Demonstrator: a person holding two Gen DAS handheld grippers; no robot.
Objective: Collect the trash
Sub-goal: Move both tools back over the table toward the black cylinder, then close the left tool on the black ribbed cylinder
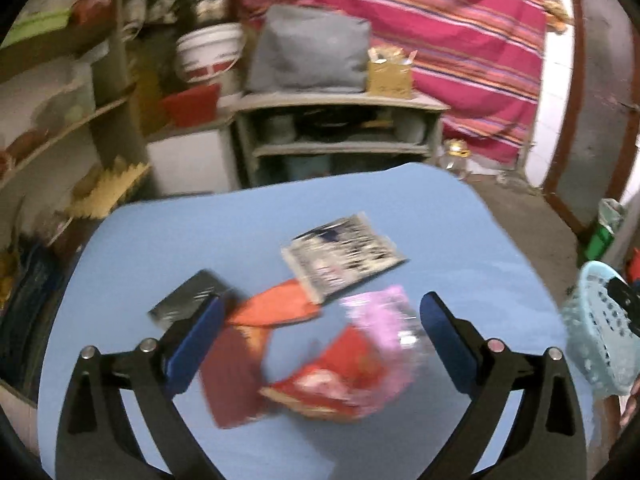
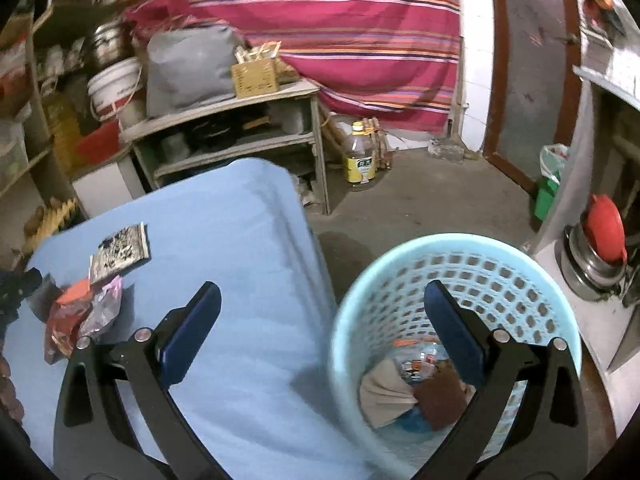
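Several wrappers lie on the blue table: a black-and-white packet, an orange wrapper, a dark red packet, a red wrapper, a pink wrapper and a dark packet. My left gripper is open above the pile and holds nothing. My right gripper is open and empty, over the table edge and the light blue basket, which holds trash. The pile also shows in the right wrist view.
A grey shelf unit with a grey bag and a cardboard box stands behind the table. A striped red cloth hangs behind. An oil bottle and a green bin stand on the floor. The basket edge shows at right.
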